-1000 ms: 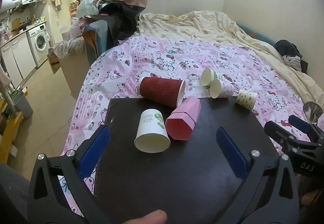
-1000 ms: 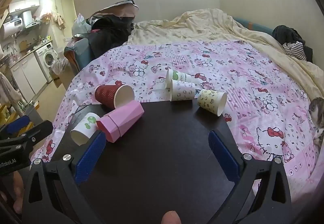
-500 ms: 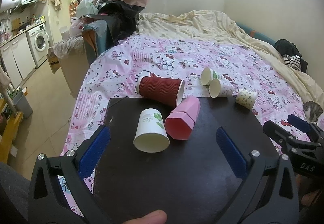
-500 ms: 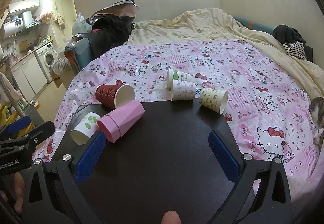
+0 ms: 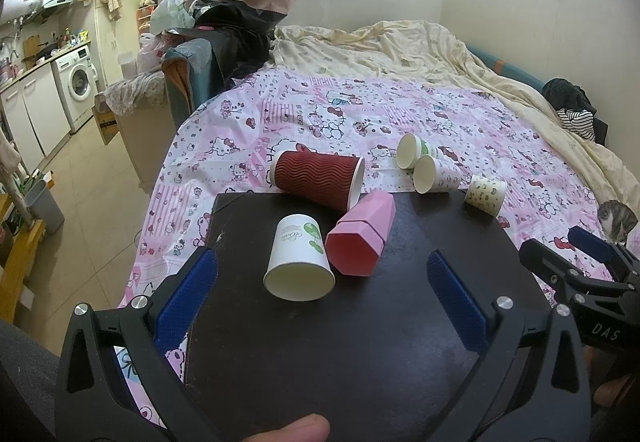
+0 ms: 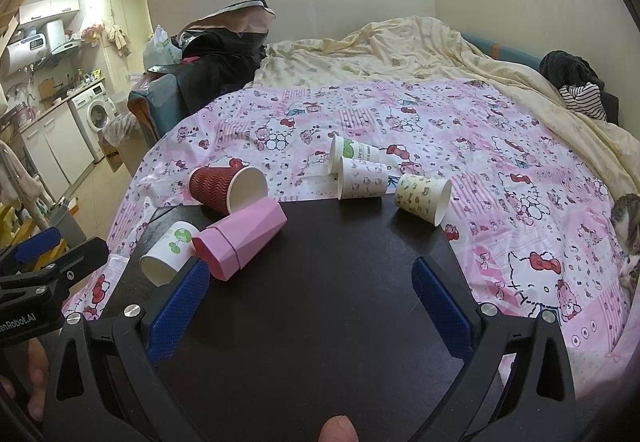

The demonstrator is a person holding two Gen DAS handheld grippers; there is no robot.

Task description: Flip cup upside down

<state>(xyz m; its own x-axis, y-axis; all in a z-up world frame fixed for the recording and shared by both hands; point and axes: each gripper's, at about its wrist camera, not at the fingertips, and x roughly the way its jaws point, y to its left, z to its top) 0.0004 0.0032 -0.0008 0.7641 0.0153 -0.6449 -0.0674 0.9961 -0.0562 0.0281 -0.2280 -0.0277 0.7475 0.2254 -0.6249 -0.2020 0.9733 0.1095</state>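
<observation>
Several cups lie on their sides on and around a dark table (image 5: 360, 342). A white cup with a green print (image 5: 299, 262) (image 6: 168, 253) lies nearest, mouth toward me. A pink faceted cup (image 5: 362, 238) (image 6: 240, 238) lies beside it. A dark red ribbed cup (image 5: 318, 184) (image 6: 226, 190) lies behind them. A yellow patterned cup (image 5: 485, 194) (image 6: 422, 198) lies at the table's far right edge. My left gripper (image 5: 322, 290) is open and empty just short of the white cup. My right gripper (image 6: 308, 298) is open and empty over the table's middle.
Two small white paper cups (image 6: 360, 172) lie on the pink Hello Kitty bedspread (image 6: 440, 130) beyond the table. A cat (image 6: 628, 226) sits at the right edge. A chair piled with bags (image 5: 224, 42) stands at the bed's left, with floor and a washing machine (image 5: 78, 82) beyond.
Both grippers drifted very slightly; the cups lie where they were. Nothing was grasped.
</observation>
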